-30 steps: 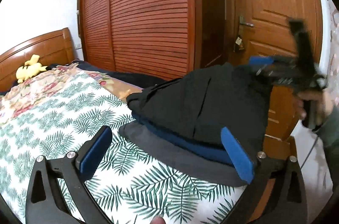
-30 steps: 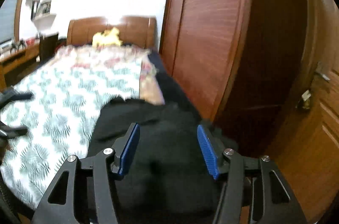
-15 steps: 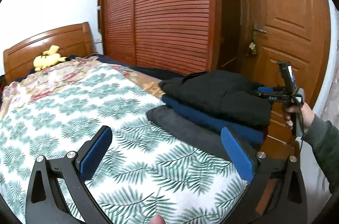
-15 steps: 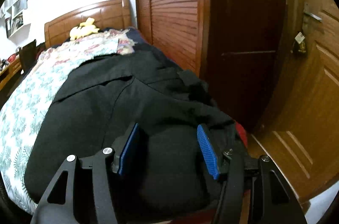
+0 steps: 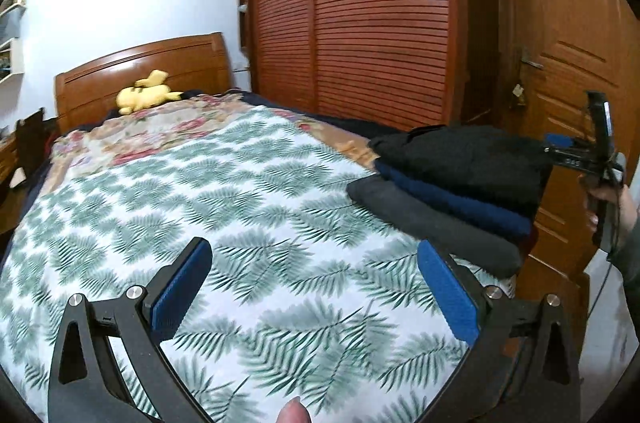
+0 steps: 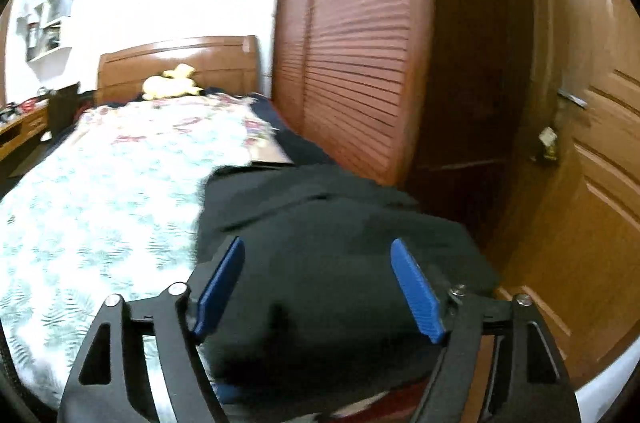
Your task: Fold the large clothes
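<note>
The left tongs (image 5: 312, 287) hang spread wide over the fern-print bed (image 5: 248, 207), gripping nothing. At the bed's corner by the door, the right tongs (image 6: 318, 287) are opening around the black garment (image 6: 328, 263) topping the folded stack (image 5: 452, 195); through the blur the pads look clear of it. That garment looks thick, soft and floppy, fairly weighty: best pinched at a folded edge, I'd say. No brand or writing is readable.
</note>
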Demonstrator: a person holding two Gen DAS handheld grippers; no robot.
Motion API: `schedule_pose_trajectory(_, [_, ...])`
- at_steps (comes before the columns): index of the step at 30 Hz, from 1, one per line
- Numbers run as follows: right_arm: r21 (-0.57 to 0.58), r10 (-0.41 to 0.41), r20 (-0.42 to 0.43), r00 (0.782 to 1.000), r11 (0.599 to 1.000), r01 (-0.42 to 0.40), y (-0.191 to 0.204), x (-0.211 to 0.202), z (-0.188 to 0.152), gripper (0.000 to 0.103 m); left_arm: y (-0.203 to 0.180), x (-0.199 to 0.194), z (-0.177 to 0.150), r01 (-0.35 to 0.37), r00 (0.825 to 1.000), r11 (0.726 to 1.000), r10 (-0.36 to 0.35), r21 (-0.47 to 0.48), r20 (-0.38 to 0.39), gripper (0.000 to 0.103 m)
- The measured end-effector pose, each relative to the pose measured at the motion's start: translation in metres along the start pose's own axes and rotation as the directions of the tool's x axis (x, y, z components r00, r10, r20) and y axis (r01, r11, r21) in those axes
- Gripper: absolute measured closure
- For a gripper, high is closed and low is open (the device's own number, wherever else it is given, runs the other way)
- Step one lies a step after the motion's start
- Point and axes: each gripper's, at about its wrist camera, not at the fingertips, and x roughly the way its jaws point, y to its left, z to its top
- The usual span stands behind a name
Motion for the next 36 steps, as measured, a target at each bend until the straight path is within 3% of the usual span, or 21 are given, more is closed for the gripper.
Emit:
schedule_pose_trajectory(4, [-0.014, 0.093, 0.021, 0.995, 0.996, -0.093, 0.053, -0.028, -0.014, 0.017, 0.021, -0.026, -0.021, -0.062, 0.998, 0.997, 0.062, -0.040, -0.004, 0.001])
schedule_pose_trajectory(7, [-0.017, 0.201, 0.022, 0.979, 0.980, -0.201, 0.095, -0.048, -0.031, 0.017, 0.033, -0.048, -0.039, -0.133, 0.991, 0.989, 0.132, -0.063, -0.012, 0.001])
schedule_pose_trajectory(13, [-0.035, 0.391, -0.019, 0.920, 0.919, -0.392, 0.170, -0.072, -0.060, 0.017, 0.058, -0.097, -0.074, -0.239, 0.971, 0.962, 0.237, -0.132, -0.031, 0.001])
schedule_pose_trajectory(16, [-0.052, 0.447, -0.039, 0.894, 0.892, -0.448, 0.197, -0.084, -0.070, 0.017, 0.070, -0.116, -0.089, -0.290, 0.957, 0.944, 0.287, -0.154, -0.041, 0.001])
schedule_pose_trajectory(25, [-0.090, 0.541, -0.009, 0.841, 0.837, -0.539, 0.223, -0.115, -0.078, 0.017, 0.096, -0.160, -0.119, -0.391, 0.919, 0.891, 0.393, -0.232, -0.040, 0.001])
schedule_pose_trajectory(32, [-0.096, 0.571, 0.005, 0.821, 0.818, -0.568, 0.240, -0.109, -0.104, 0.017, 0.101, -0.188, -0.129, -0.412, 0.905, 0.870, 0.425, -0.271, -0.014, 0.001])
schedule_pose_trajectory(36, [-0.105, 0.571, 0.023, 0.820, 0.818, -0.566, 0.245, -0.108, -0.113, 0.017, 0.101, -0.201, -0.132, -0.435, 0.892, 0.859, 0.453, -0.270, 0.005, 0.001])
